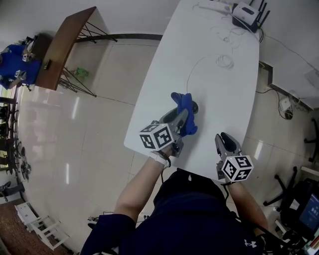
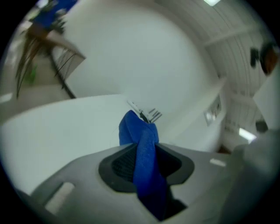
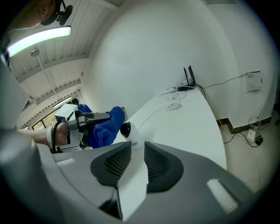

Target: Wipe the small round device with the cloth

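In the head view my left gripper [image 1: 183, 119] is shut on a blue cloth [image 1: 185, 105], which bunches over the near part of the white table [image 1: 224, 94]. Just right of the cloth a dark edge of the small round device [image 1: 195, 106] shows. The left gripper view has the cloth [image 2: 136, 127] pinched between the pads, hanging past them. My right gripper [image 1: 225, 140] hovers at the table's near edge, jaws a little apart, nothing between them. In the right gripper view the device [image 3: 128, 130] is a white dome with a black face, just beyond my right gripper [image 3: 136, 151], beside the cloth [image 3: 107, 127].
A white router [image 1: 246, 11] with antennas and a power strip [image 1: 212, 6] stand at the table's far end, with a thin cable and a coil [image 1: 225, 61] trailing toward the device. A wooden desk [image 1: 67, 45] stands at the left, an office chair [image 1: 294, 191] at the right.
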Tool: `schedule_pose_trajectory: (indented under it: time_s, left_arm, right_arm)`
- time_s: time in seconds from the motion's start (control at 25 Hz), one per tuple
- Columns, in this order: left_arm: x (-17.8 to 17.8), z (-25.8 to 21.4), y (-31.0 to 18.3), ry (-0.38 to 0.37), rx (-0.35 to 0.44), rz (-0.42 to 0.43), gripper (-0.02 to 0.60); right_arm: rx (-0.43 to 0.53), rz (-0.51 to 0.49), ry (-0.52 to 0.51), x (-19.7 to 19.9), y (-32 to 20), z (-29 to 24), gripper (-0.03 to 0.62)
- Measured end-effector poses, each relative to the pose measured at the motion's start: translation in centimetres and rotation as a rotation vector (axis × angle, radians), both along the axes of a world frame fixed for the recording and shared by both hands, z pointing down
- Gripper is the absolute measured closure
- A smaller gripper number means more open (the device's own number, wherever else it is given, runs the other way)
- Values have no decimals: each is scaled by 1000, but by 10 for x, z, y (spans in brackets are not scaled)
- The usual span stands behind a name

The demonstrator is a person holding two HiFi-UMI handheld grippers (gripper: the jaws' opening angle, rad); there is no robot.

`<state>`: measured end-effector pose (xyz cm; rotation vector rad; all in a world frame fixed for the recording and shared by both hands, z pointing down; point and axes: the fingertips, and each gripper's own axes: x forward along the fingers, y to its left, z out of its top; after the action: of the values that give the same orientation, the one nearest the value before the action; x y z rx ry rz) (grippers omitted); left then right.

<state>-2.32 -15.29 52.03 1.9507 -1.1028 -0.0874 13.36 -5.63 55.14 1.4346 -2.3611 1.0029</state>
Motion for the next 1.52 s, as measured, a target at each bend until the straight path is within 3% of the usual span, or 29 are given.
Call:
schedule_pose_trajectory:
  time_s: [0.04, 0.12, 0.2, 0.32, 0.4, 0.48, 0.6, 0.68, 0.8, 0.88, 1.04, 1.16, 1.28, 1.36, 1.44, 1.52]
  left_arm:
    - [14, -5, 3, -122, 45, 75, 459]
    - [46, -10, 9, -282, 116, 218, 459]
    - [71, -4, 16, -382, 153, 324, 459]
    - [91, 21, 23, -530, 203, 417, 459]
    - [99, 38, 28, -543, 187, 453, 459]
    - [106, 47, 35, -447, 107, 468, 459]
    - [110, 41, 40, -197, 14, 446, 459]
    - [109, 25, 39, -42, 9, 414, 459]
    - [101, -3, 39, 116, 36, 377, 459]
    - [96, -25, 41, 257, 48, 376, 459]
    - [91, -85, 61, 594, 53, 450, 457]
    - [90, -115, 81, 763, 68, 519, 457]
    - [88, -116, 88, 828, 48, 507, 457]
    - [85, -106, 87, 798, 26, 468, 459]
    - [80, -90, 84, 687, 22, 409, 458]
    - [69, -70, 77, 531, 45, 336, 402]
  right_arm:
    - [-6, 4, -3, 1, 0, 1, 494]
    - [-13, 13, -9, 2, -1, 3, 497]
    - [-12, 21, -12, 3, -3, 2, 497]
    - [-10, 35, -10, 8, -5, 0, 499]
    - [-15, 50, -4, 14, -7, 1, 499]
    - [-21, 65, -2, 20, -8, 3, 499]
    - [-12, 84, -71, 28, -16, 0, 499]
    - [-3, 109, -221, 31, -23, -9, 499]
    - [-4, 124, -487, 31, -31, -25, 511]
    - [-5, 55, -650, 21, -33, -40, 483]
    - [-44, -188, -990, -13, -24, -77, 236]
    - [-46, -327, -1088, -38, -14, -103, 224]
    - [-44, -397, -1113, -55, -5, -114, 235]
    - [-45, -396, -1093, -60, -3, -110, 335]
    - [-51, -370, -1041, -59, -4, -101, 386]
    - [-52, -321, -955, -55, -10, -90, 436]
